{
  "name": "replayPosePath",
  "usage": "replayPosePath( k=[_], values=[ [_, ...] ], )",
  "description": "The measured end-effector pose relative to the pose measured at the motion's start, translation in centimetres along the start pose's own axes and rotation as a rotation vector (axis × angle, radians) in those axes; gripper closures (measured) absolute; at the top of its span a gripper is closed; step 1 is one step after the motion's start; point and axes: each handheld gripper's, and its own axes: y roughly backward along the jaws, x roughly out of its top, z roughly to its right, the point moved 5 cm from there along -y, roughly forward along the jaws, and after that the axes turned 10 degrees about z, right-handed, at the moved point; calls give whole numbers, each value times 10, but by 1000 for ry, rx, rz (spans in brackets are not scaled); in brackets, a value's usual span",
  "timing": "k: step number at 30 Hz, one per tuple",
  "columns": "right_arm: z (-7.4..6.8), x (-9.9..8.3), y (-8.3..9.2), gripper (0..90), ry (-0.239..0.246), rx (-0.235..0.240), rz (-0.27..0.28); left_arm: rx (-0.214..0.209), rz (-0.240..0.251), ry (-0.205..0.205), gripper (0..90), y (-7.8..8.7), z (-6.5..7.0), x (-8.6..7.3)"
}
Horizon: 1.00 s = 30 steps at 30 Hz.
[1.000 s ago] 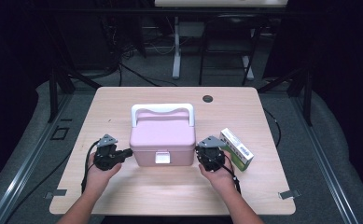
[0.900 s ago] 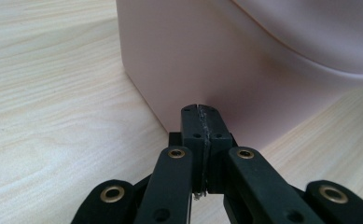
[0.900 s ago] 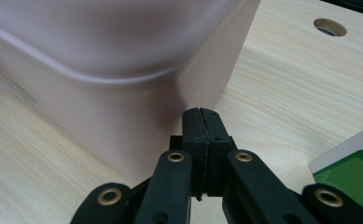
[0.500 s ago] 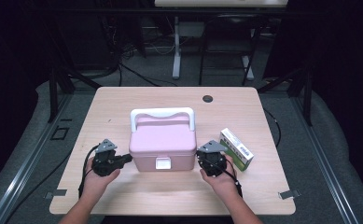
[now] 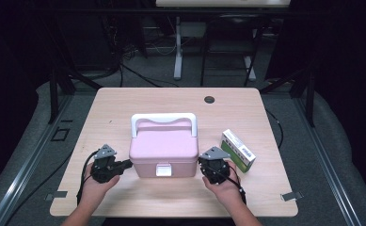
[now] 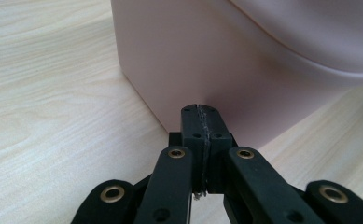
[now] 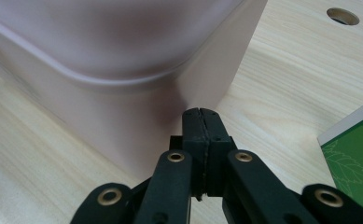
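Grippers flank the pink box (image 5: 163, 147) in the high view, left gripper (image 5: 124, 165) and right gripper (image 5: 204, 165) at its front corners, hands low on the table (image 5: 124, 108). Left gripper view: jaws pressed together, empty, tips by the box wall. Right gripper view: likewise. Likely nudging the box; opening its latch (image 5: 163, 169) comes next.

Left gripper (image 5: 124, 165) and right gripper (image 5: 203, 165): fingers pressed together, pointing inward; forearms low.
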Motion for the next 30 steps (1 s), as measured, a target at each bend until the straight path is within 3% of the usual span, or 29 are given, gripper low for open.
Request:
replayPosePath(
  k=[30],
  values=[
    [-23, -14, 34, 900, 25, 37, -18, -32, -23, -26, 900, 24, 19, -16]
  ],
)
